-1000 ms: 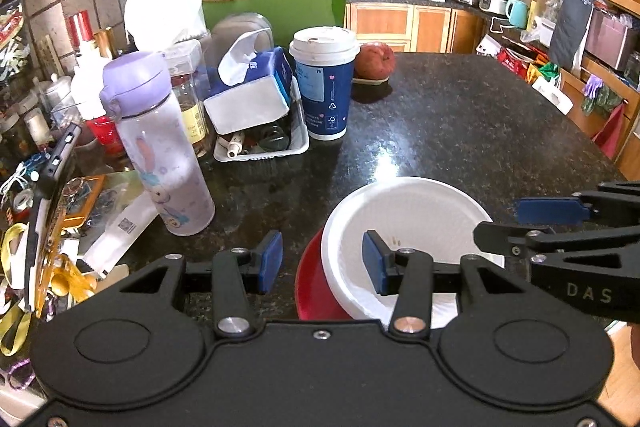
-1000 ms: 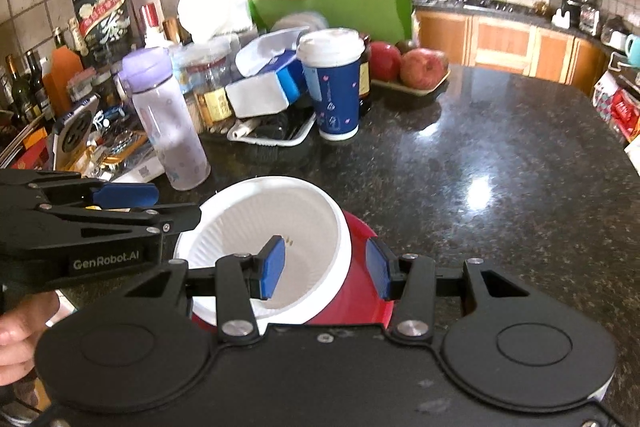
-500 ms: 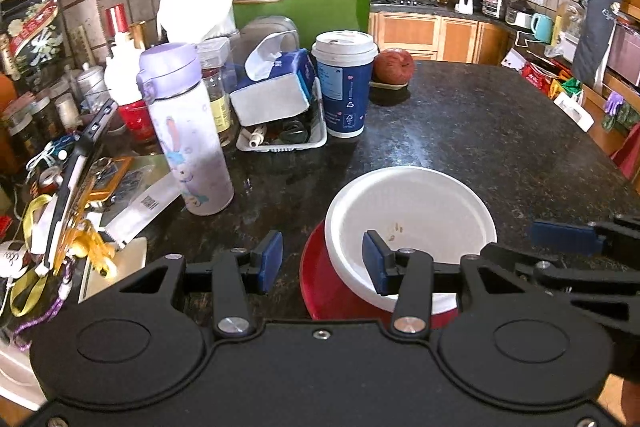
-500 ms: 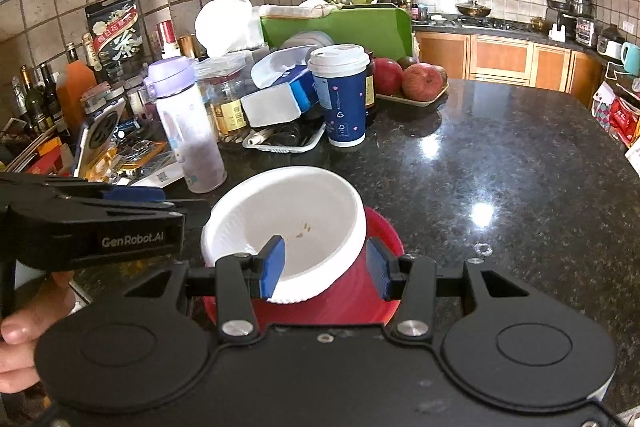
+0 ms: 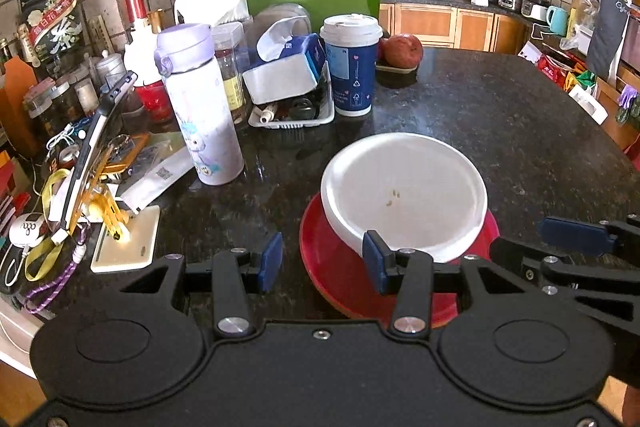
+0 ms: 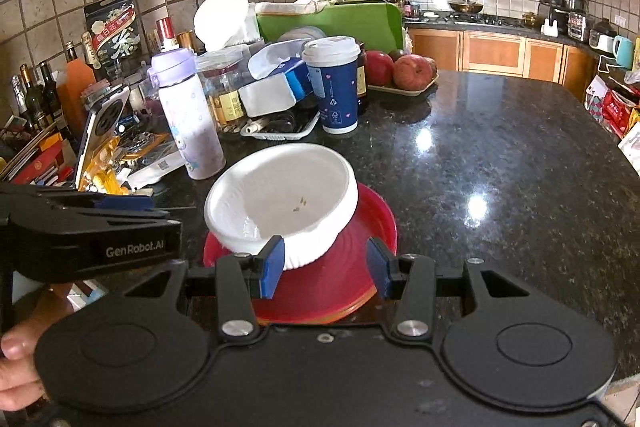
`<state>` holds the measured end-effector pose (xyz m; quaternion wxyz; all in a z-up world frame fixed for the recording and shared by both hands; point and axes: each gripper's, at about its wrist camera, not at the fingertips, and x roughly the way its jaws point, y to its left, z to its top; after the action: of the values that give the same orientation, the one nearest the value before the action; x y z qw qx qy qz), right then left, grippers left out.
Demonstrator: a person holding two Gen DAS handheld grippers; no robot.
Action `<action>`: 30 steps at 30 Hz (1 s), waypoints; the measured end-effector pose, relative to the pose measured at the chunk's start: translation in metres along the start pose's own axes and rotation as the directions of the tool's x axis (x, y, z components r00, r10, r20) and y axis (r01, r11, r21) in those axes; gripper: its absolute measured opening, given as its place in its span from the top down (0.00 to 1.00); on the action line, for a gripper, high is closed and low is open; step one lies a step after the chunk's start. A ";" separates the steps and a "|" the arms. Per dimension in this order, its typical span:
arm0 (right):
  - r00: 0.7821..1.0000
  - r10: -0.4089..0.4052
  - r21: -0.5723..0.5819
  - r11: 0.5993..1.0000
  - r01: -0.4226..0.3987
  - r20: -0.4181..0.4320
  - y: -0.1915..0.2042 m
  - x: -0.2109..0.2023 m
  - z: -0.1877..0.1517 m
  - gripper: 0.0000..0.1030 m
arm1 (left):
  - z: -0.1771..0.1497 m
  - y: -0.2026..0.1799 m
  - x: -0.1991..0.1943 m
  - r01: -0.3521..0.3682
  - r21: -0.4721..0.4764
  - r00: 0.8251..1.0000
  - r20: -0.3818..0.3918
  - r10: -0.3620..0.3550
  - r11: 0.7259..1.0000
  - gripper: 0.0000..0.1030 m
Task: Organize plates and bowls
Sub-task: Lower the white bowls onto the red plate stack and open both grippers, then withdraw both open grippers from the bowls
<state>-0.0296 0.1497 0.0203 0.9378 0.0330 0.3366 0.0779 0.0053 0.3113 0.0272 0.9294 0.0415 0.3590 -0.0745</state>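
A white bowl (image 5: pixel 404 195) rests slightly tilted on a red plate (image 5: pixel 340 275) on the dark granite counter (image 5: pixel 520 131). My left gripper (image 5: pixel 322 265) is open just short of the plate's near left edge, nothing between its blue pads; the right pad overlaps the bowl's rim in this view. The right gripper (image 6: pixel 324 267) is open too, its pads standing either side of the near edge of the white bowl (image 6: pixel 280 199) and red plate (image 6: pixel 360 227) without pressing them. Each gripper shows in the other's view: right (image 5: pixel 572 231), left (image 6: pixel 120 203).
Clutter lines the counter's left and back: a lilac water bottle (image 5: pixel 200 115), a blue paper cup (image 5: pixel 352 67), a tissue box in a white tray (image 5: pixel 288 115), a phone on a stand (image 5: pixel 96 155), apples on a tray (image 6: pixel 404 75). A hand (image 6: pixel 16 359) holds the left gripper.
Both grippers have drawn back from the bowl and plate, which now lie farther out along the fingers. The right gripper's left pad no longer reaches over the bowl's inside.
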 end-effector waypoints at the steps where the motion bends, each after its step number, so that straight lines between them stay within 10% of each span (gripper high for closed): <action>1: 1.000 0.004 0.001 1.000 -0.004 -0.003 0.000 -0.001 -0.001 0.54 | -0.002 -0.001 -0.001 -0.001 0.000 1.000 -0.001 0.001 1.000 0.48; 30: 1.000 -0.014 0.009 1.000 0.014 0.001 0.002 -0.014 -0.014 0.54 | -0.016 -0.004 0.001 -0.013 -0.011 1.000 -0.014 0.013 1.000 0.48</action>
<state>-0.0491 0.1494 0.0182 0.9384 0.0350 0.3365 0.0695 -0.0055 0.3096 0.0144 0.9276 0.0394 0.3656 -0.0662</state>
